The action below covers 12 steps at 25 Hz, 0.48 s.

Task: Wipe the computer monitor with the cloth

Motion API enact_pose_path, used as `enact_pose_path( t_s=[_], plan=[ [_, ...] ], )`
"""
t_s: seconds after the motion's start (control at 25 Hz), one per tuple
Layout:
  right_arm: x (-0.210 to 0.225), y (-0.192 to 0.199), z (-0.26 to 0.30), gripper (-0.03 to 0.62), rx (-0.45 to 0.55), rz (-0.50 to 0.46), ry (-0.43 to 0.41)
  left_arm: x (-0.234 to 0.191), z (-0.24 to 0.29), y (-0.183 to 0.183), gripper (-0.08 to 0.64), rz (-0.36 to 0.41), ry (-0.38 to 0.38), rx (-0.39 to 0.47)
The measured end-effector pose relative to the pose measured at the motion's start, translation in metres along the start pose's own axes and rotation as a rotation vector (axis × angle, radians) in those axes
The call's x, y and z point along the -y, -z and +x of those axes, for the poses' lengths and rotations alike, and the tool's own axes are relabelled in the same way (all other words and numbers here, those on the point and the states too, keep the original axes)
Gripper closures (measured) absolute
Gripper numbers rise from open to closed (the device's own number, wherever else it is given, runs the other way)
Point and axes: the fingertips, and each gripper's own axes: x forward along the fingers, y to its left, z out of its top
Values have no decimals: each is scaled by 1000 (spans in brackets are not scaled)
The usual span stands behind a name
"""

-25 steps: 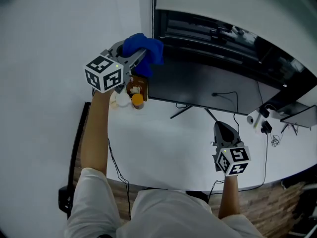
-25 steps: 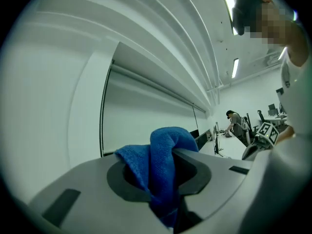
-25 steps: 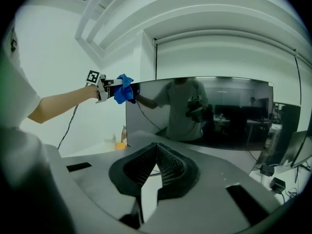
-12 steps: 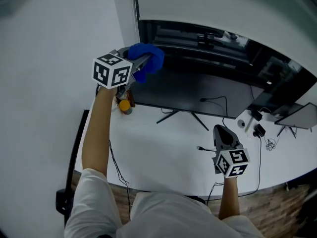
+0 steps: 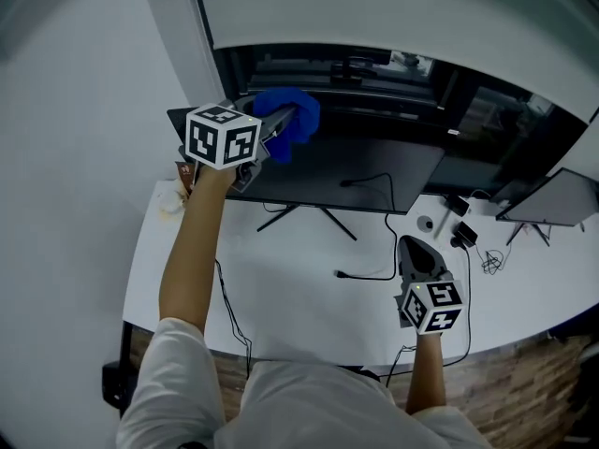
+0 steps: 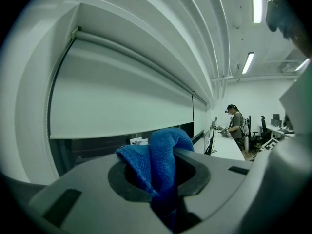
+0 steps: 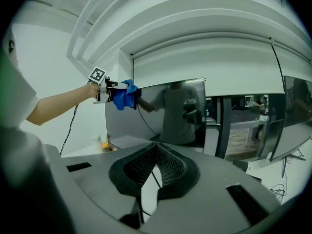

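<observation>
Rightward from the screen's top-left corner went the blue cloth, now further along the upper edge. It sat bunched, pinched between the left gripper's jaws, its wad aimed far, at the computer monitor, likely for rubbing pressure. The monitor's long axis ran left to right, screen facing near. The right gripper hung over the white desk, jaws pressed together, empty.

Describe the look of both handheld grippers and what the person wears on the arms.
The left gripper and right gripper have grey bodies with dark jaw linings. Each carries a white cube printed with black square markers. The person wears a light short-sleeved shirt, forearms bare.
</observation>
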Motion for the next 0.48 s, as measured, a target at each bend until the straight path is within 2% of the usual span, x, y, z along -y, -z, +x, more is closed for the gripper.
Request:
enact_pose_path(
  t_s=[0.48],
  plan=[
    [116, 0, -79, 578, -1, -72, 44, 126, 126, -23, 466, -35, -35, 22]
  ],
)
